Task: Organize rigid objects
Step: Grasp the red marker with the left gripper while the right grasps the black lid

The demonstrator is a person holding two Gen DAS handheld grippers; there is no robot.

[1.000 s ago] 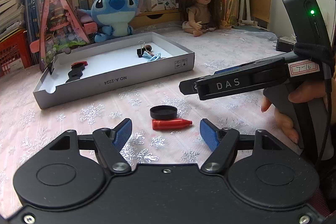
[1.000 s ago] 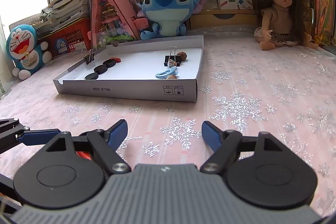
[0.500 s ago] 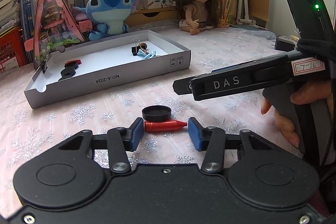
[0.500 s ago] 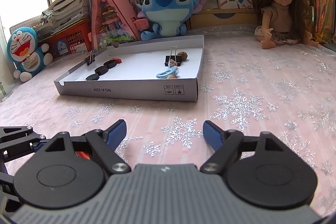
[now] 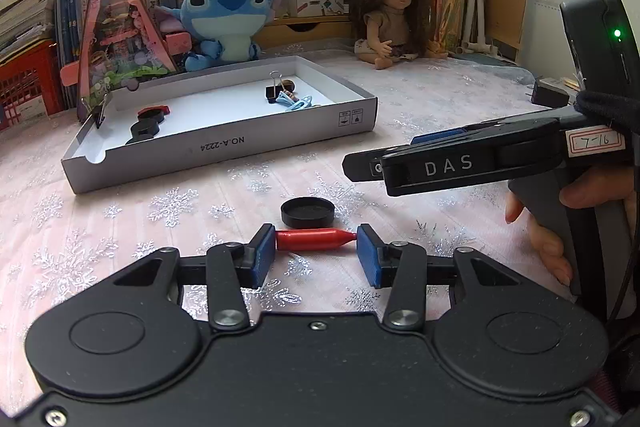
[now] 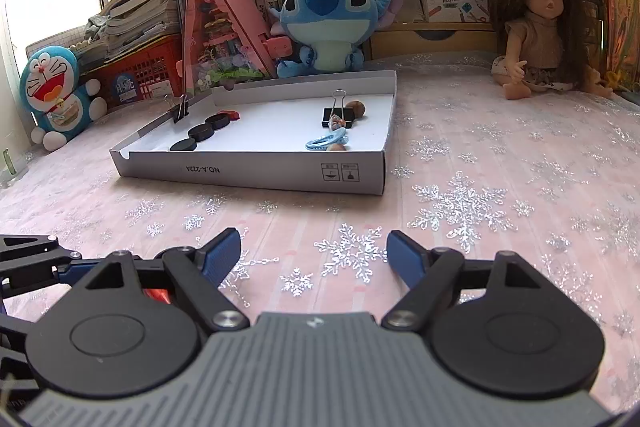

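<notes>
My left gripper (image 5: 316,251) is shut on a small red cone-tipped piece (image 5: 314,239), which lies lengthwise between the blue pads on the snowflake cloth. A black round cap (image 5: 307,211) sits just beyond it. Further back lies the shallow white box (image 5: 224,147), holding black caps, a red piece, a binder clip and a blue clip. My right gripper (image 6: 314,259) hovers open over bare cloth, nothing between its fingers; in the left wrist view its body (image 5: 472,163) reaches in from the right, held by a hand. A sliver of the red piece (image 6: 157,294) shows behind its left finger.
Beyond the box stand a blue plush (image 6: 328,23), a doll (image 6: 536,27), a pink triangular toy house (image 6: 218,27) and shelves of books. A Doraemon plush (image 6: 52,95) sits far left. A black binder clip (image 6: 181,107) grips the box's left wall.
My left gripper's jaws closed from wide apart onto the red piece, and the view dipped slightly toward it. The right gripper has stayed still and open.
</notes>
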